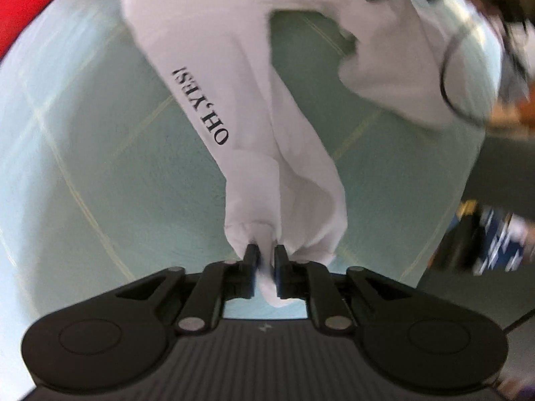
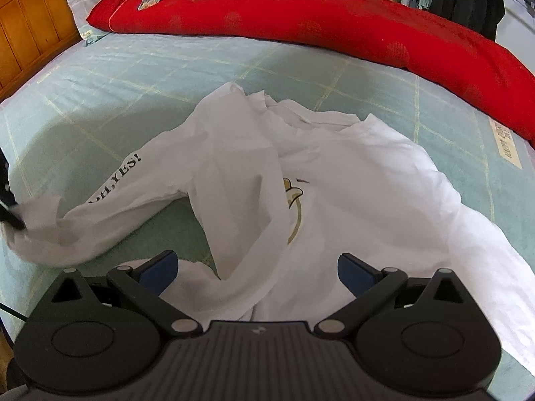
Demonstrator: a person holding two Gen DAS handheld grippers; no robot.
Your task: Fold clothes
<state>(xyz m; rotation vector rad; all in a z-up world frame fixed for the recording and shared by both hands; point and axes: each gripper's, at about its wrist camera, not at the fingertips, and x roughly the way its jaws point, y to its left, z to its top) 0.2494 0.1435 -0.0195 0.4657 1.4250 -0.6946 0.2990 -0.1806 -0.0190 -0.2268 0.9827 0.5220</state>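
sleeve cuff [image 1: 267, 234] of white shirt [image 2: 334, 173] clamped in left tool [image 1: 266, 257], right tool [image 2: 255, 267] apart above hem

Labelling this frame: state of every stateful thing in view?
white shirt: unfolded, rumpled, lying on the bed
printed sleeve: stretched out sideways, cuff lifted off the sheet
left gripper: jaws pinched on the sleeve cuff
right gripper: jaws wide open above the shirt hem, holding nothing
red quilt: bunched in a long roll at the far side
bed sheet: spread flat
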